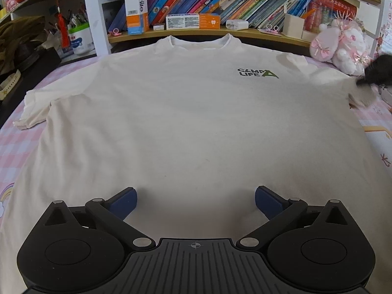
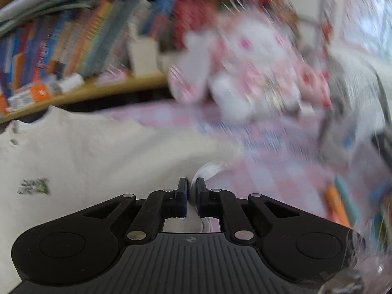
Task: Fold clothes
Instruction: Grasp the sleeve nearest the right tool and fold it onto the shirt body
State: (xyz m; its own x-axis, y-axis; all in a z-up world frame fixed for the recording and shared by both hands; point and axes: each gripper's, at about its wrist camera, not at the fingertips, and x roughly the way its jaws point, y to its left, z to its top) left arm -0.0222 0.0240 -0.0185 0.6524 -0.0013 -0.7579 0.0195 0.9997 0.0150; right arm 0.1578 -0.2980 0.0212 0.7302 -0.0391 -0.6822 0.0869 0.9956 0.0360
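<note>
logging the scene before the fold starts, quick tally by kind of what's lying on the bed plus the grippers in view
T-shirts: 1, the cream t-shirt spread flat, print side up
Plush toys: 1, the pink and white plush toy at the far corner of the bed
Grippers: 2, the left gripper and the right gripper
Total: 4

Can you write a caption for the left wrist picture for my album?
Open left gripper hovers over a cream T-shirt spread flat on the pink checked bed.
</note>
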